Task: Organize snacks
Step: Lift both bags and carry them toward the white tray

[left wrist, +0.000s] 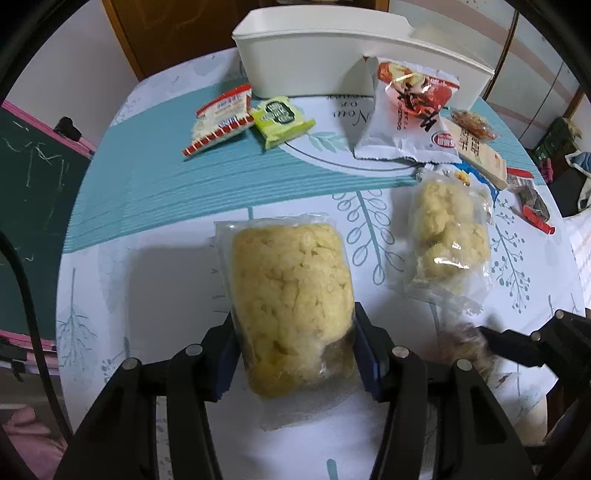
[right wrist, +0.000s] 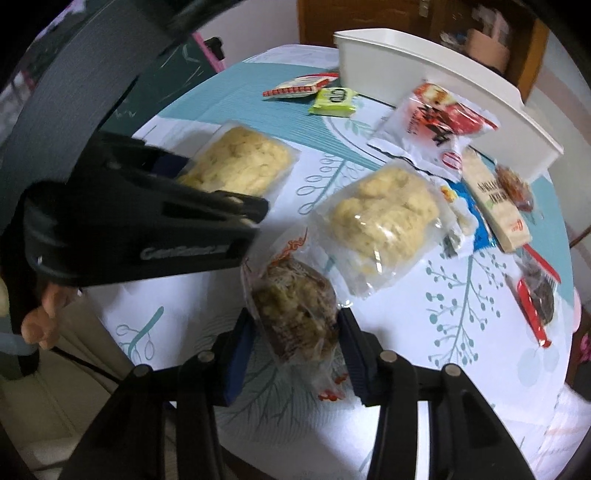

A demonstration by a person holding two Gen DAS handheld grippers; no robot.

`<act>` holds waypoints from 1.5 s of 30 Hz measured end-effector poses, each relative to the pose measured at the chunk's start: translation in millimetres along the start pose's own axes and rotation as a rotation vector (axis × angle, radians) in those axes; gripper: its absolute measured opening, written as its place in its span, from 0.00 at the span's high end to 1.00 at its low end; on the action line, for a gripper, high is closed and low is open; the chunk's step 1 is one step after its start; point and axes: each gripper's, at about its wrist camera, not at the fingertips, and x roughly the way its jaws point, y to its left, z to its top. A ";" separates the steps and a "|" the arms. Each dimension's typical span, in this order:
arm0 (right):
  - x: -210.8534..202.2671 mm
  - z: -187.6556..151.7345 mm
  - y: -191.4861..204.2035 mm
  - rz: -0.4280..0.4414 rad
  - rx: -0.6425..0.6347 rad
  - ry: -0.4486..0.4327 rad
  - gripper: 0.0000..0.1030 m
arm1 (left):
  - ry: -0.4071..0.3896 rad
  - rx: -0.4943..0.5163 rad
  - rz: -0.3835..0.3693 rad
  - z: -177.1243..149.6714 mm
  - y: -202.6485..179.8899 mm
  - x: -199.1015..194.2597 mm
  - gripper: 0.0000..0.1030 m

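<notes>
The left gripper (left wrist: 295,354) pinches the near end of a clear plastic bag of pale yellow crumbly snack (left wrist: 291,291), with one blue pad on each side. The right gripper (right wrist: 295,343) pinches a smaller clear bag of brown and green snack (right wrist: 295,310) the same way. Both bags are near the front edge of the round table with the white and teal leaf-print cloth (left wrist: 155,192).

I think the job now is to lift each bag and carry it to the long white plastic box (left wrist: 306,62) at the back edge of the table. To do it well, squeeze softly so the crumbly food does not break. Lift straight up first, so the bags do not drag over the other clear bag of yellow snack (left wrist: 450,236) lying just beside them. Take one bag at a time so the two grippers do not bump.

More packets lie in front of the box: a red and white packet (left wrist: 221,118), a small green packet (left wrist: 280,120) and a big white and red bag (left wrist: 406,118). Behind the table is a brown wooden door (left wrist: 166,33). A dark green chalkboard with a pink frame (left wrist: 33,177) stands beside the table's left edge.
</notes>
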 end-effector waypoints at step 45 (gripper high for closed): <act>-215.6 167.2 -160.9 -0.215 0.432 -0.548 0.56 | -0.556 0.118 0.062 221.9 5.1 -224.3 0.48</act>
